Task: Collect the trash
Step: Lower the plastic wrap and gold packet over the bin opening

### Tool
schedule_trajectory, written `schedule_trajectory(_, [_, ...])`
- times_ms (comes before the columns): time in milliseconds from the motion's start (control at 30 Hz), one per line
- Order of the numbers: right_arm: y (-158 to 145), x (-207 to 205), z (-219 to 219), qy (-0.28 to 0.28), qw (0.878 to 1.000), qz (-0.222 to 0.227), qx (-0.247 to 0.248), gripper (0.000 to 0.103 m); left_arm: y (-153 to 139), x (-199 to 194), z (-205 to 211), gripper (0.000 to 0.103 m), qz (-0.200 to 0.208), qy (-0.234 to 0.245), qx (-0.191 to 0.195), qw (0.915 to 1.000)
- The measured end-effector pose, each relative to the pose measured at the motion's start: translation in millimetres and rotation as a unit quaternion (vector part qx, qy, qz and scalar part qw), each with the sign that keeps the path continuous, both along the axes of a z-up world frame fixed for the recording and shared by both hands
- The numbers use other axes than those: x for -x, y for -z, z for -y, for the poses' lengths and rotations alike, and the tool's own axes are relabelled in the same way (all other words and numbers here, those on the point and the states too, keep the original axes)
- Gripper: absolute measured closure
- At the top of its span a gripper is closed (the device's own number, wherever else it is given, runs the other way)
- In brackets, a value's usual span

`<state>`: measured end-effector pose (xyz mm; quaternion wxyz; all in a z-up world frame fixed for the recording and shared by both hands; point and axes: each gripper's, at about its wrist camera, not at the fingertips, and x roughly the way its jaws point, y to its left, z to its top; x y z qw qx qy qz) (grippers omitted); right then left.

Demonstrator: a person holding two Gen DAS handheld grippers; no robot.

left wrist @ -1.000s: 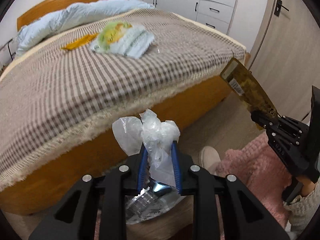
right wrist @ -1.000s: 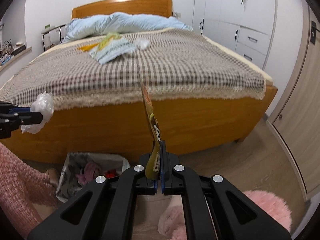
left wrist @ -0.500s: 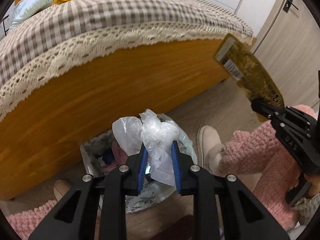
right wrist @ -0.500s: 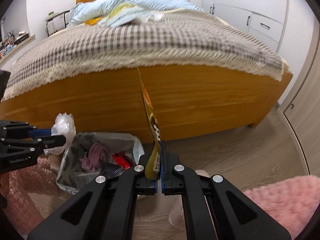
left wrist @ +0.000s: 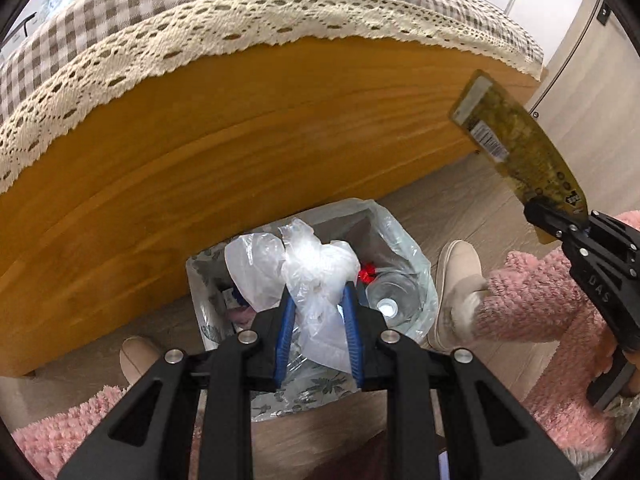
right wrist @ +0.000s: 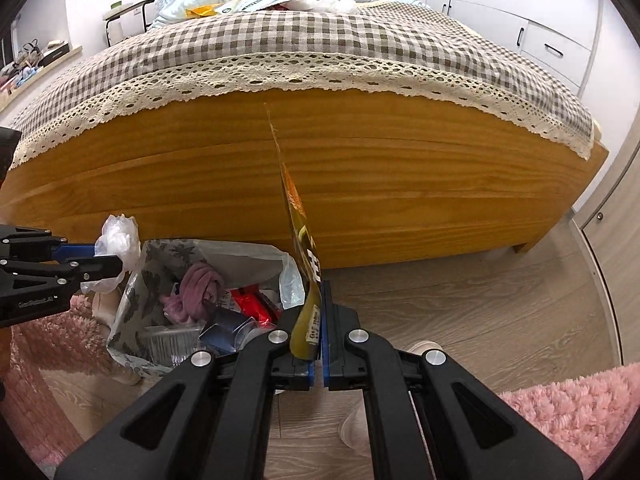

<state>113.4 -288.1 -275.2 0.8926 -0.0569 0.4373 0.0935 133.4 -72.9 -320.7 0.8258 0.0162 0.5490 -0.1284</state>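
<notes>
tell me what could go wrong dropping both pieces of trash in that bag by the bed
1. The crumpled clear plastic in the left gripper is light and clingy; it may stick to the pads or drift past the trash bag.
2. The long flat snack wrapper in the right gripper sits at the bag's edge, so it could land on the floor.
3. The bag is soft, already holds a lot, and could tip if nudged.

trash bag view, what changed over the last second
Both grippers came down from bed height toward the trash bag on the floor; it now sits just below them. Unchanged: left gripper is clamped on the crumpled plastic, right gripper on the yellow wrapper. Nothing let go.
</notes>
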Motion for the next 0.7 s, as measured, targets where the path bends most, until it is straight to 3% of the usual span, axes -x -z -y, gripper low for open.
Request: schedule_trajectory(700, [5.8,-0.6,-6.7,-0.013,0.999,-0.019,0.025,0.101,18.1,-0.8,-0.1,0.081,-0.026,-0.015,-0.003,0.9995])
